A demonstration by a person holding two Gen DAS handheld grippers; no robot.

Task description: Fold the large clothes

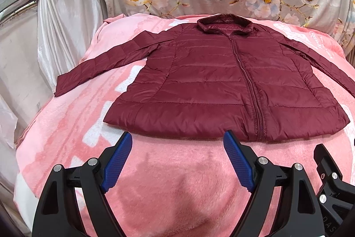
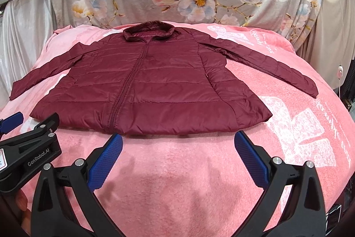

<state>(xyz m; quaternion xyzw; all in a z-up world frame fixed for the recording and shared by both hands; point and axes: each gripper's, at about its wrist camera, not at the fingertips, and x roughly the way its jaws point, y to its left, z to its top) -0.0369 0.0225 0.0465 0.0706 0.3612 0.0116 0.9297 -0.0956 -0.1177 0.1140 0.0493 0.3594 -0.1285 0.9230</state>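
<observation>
Holding both grippers side by side, tilted down over the pink blanket, you have nothing between the pads. Left gripper: jaws spread wide, empty, tips just short of the hem. Right gripper: same, wide and empty. The maroon puffer jacket lies flat at 12 o'clock, zipped, collar far, sleeves out toward 9 and 3 o'clock.

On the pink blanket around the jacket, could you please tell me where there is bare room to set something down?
Bare pink blanket runs between the jacket hem and both open grippers, left and right. More lies right of the hem, below the right sleeve, and under the left sleeve. The jacket fills the middle.
</observation>
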